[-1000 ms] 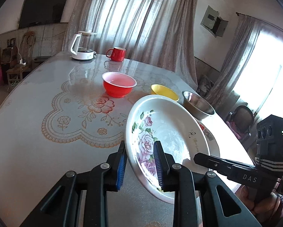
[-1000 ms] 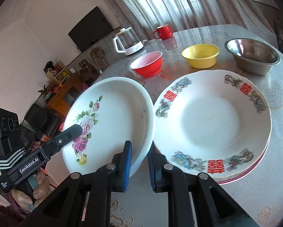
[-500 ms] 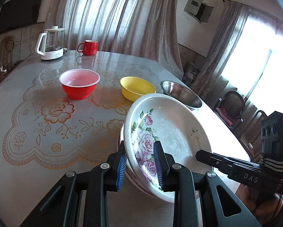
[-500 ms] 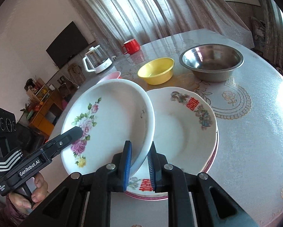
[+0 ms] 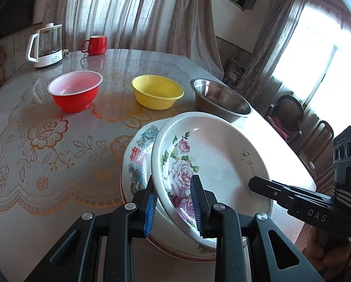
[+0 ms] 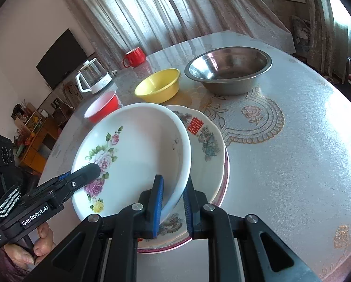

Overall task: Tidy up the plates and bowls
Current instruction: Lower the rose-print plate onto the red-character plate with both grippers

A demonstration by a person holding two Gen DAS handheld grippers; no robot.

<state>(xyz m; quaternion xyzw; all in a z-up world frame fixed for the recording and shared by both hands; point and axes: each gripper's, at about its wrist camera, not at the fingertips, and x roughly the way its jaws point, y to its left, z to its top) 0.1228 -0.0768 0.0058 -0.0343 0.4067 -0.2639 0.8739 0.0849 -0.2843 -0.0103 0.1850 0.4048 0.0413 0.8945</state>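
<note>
The left gripper (image 5: 173, 203) has its blue-padded fingers (image 5: 149, 208) closed on the near rim of the rose plate (image 5: 213, 164), which tilts over the stack of plates (image 5: 138, 157) at the counter's (image 5: 46, 164) near edge; the rim passes between the pads and hides part of the right one. From the other side, the right gripper (image 6: 173, 202) clamps the same rose plate (image 6: 138, 150) at its 5 o'clock edge, fingers (image 6: 157, 199) narrowed onto the rim. The stack (image 6: 206, 141) shows only as a crescent at the plate's 3 o'clock side in the right wrist view, with a red double-happiness mark and a reddish rim lower down; how many plates it holds cannot be told, and whether the rose plate's low edge touches the top plate is hidden. Beyond, toward 12 o'clock, stand 3 bowls in a row: a red bowl (image 5: 75, 91), a yellow bowl (image 5: 157, 91) and a steel bowl (image 5: 221, 99). In the right wrist view the red bowl (image 6: 102, 105) is partly covered by the rose plate. A glass kettle (image 5: 46, 45) and a red mug (image 5: 96, 45) sit at the far edge of the counter, near 11 o'clock. Each gripper's handle is cut off by the frame, and only fingertips of the person's hand (image 6: 41, 246) show at 8 o'clock.
</note>
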